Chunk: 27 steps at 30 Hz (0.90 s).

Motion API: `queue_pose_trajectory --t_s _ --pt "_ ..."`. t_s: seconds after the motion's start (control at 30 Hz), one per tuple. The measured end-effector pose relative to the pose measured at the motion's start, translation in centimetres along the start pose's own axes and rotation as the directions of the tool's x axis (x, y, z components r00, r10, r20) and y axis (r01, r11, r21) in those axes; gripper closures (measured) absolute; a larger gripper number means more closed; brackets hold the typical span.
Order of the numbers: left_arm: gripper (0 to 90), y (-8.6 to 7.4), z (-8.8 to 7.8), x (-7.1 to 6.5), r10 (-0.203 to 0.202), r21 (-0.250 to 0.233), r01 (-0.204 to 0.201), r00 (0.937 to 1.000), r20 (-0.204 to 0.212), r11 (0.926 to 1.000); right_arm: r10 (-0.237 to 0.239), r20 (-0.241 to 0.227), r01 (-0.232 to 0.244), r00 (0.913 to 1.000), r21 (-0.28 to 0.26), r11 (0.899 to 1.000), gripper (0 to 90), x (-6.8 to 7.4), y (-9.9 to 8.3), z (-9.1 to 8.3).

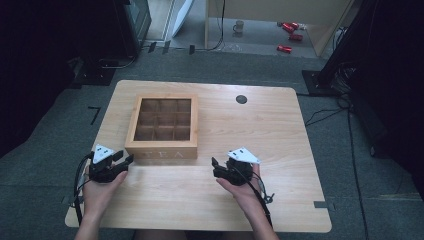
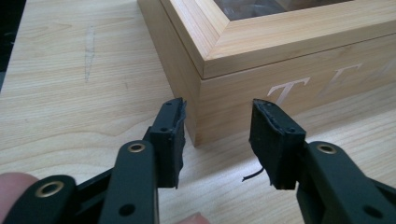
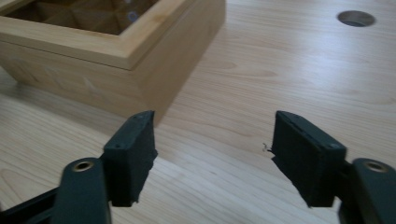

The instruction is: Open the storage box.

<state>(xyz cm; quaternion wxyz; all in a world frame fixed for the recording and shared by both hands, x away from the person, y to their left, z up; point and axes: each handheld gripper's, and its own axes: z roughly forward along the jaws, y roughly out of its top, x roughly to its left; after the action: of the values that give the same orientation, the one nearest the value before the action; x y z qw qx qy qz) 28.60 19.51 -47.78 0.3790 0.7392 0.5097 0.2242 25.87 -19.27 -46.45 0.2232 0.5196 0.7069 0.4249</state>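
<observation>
A light wooden tea box (image 1: 162, 126) with a glass-paned lid and "TEA" on its front stands shut on the left half of the table. My left gripper (image 1: 124, 161) hovers at the box's front left corner (image 2: 198, 88), open, jaws apart with nothing between them (image 2: 217, 140). My right gripper (image 1: 216, 165) is open too, a little off the box's front right corner (image 3: 159, 88), jaws wide over bare wood (image 3: 212, 154). Through the lid I see dark compartments; their contents are too dim to tell.
The wooden table (image 1: 260, 130) has a round cable hole (image 1: 241, 99) at the back right of the box. Beyond the table's far edge lie cables, red cans (image 1: 285, 48) and a mug (image 1: 239, 26) on the floor. Dark stands flank both sides.
</observation>
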Motion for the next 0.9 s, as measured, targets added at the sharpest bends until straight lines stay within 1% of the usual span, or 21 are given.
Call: queue_pose_trajectory --t_s 0.03,0.07,0.13,0.17,0.2,0.23,0.27,0.3,0.33,0.4,0.43,0.53,0.6,0.63,0.7,0.73,0.77,0.8,0.87,0.9 --pt "60.1 0.1 0.2 0.0 -0.001 0.003 0.001 0.9999 0.013 1.0000 -0.011 -0.018 0.011 0.9998 0.000 1.000 38.5 0.9 0.2 0.7" --pt "61.3 0.1 0.2 0.0 -0.001 0.003 0.001 0.9999 0.013 1.0000 -0.011 -0.018 0.011 0.9998 0.000 1.000 38.5 0.9 0.2 0.7" --pt "62.2 0.3 0.4 0.0 0.004 0.004 -0.005 0.9999 0.016 1.0000 -0.023 -0.026 0.023 0.9994 0.001 1.000 41.8 1.6 0.4 1.3" --pt "63.5 0.4 0.5 0.0 0.003 0.004 -0.003 0.9999 0.012 1.0000 -0.028 -0.034 0.028 0.9991 0.000 1.000 46.4 2.2 0.7 1.8" --pt "64.4 0.4 0.5 0.0 0.003 0.004 -0.003 0.9999 0.012 1.0000 -0.028 -0.034 0.028 0.9991 0.000 1.000 46.4 2.2 0.7 1.8" --pt "65.2 0.4 0.5 0.1 0.003 0.004 -0.003 0.9999 0.013 1.0000 -0.018 -0.028 0.018 0.9995 0.001 1.000 51.3 2.7 0.9 2.3" --pt "65.2 0.5 0.6 0.2 0.001 0.004 -0.001 0.9999 0.016 1.0000 -0.018 -0.028 0.018 0.9995 0.001 1.000 51.3 2.7 0.9 2.3" --pt "65.8 0.5 0.7 0.4 -0.006 0.007 0.006 0.9997 0.023 1.0000 -0.010 -0.025 0.010 0.9996 -0.005 1.000 53.7 2.8 0.9 2.5" --pt "66.2 0.5 0.7 0.4 -0.006 0.011 0.006 0.9996 0.026 0.9999 0.008 -0.040 -0.009 0.9992 -0.008 1.000 54.1 3.1 0.9 2.9" --pt "66.0 0.6 0.7 0.5 -0.004 0.012 0.003 0.9996 0.029 0.9999 0.012 -0.044 -0.012 0.9990 -0.007 1.000 54.1 3.1 0.9 3.1" --pt "65.9 0.6 0.7 0.6 0.002 0.013 -0.003 0.9994 0.034 0.9999 0.025 -0.063 -0.025 0.9977 0.001 1.000 54.0 3.3 0.9 3.6" --pt "66.1 0.6 0.7 0.7 -0.001 0.011 0.000 0.9991 0.043 0.9999 0.024 -0.065 -0.024 0.9976 0.008 1.000 55.4 3.5 0.9 4.1" --pt "66.2 0.6 0.7 0.7 0.000 0.010 -0.001 0.9991 0.042 1.0000 0.011 -0.082 -0.010 0.9966 0.008 1.000 56.0 3.7 0.7 4.4" --pt "66.2 0.6 0.7 0.7 0.000 0.010 -0.001 0.9991 0.042 1.0000 0.011 -0.082 -0.010 0.9966 0.008 1.000 56.0 3.7 0.7 4.4" --pt "66.2 0.6 0.7 0.7 0.001 0.009 -0.001 0.9989 0.046 1.0000 0.007 -0.099 -0.005 0.9951 0.019 1.000 55.8 4.1 0.3 5.0" --pt "66.3 0.5 0.7 1.0 -0.009 0.004 0.009 0.9979 0.064 0.9999 0.009 -0.105 -0.006 0.9944 0.024 1.000 55.7 4.1 0.2 5.2" --pt "66.4 0.5 0.7 1.0 -0.009 0.004 0.009 0.9979 0.064 0.9999 0.012 -0.109 -0.009 0.9940 0.028 1.000 55.7 4.2 0.1 5.4" --pt "66.6 0.5 0.7 1.2 -0.024 0.003 0.024 0.9963 0.082 0.9997 0.017 -0.114 -0.013 0.9933 0.031 0.999 55.9 4.3 0.0 5.6" --pt "67.9 0.3 0.7 1.8 -0.059 -0.007 0.061 0.9910 0.120 0.9981 0.017 -0.120 -0.013 0.9926 0.028 1.000 56.4 4.5 0.0 5.9" --pt "68.2 0.3 0.7 1.8 -0.059 -0.007 0.061 0.9910 0.120 0.9981 0.017 -0.120 -0.013 0.9926 0.028 1.000 56.4 4.5 0.0 5.9"
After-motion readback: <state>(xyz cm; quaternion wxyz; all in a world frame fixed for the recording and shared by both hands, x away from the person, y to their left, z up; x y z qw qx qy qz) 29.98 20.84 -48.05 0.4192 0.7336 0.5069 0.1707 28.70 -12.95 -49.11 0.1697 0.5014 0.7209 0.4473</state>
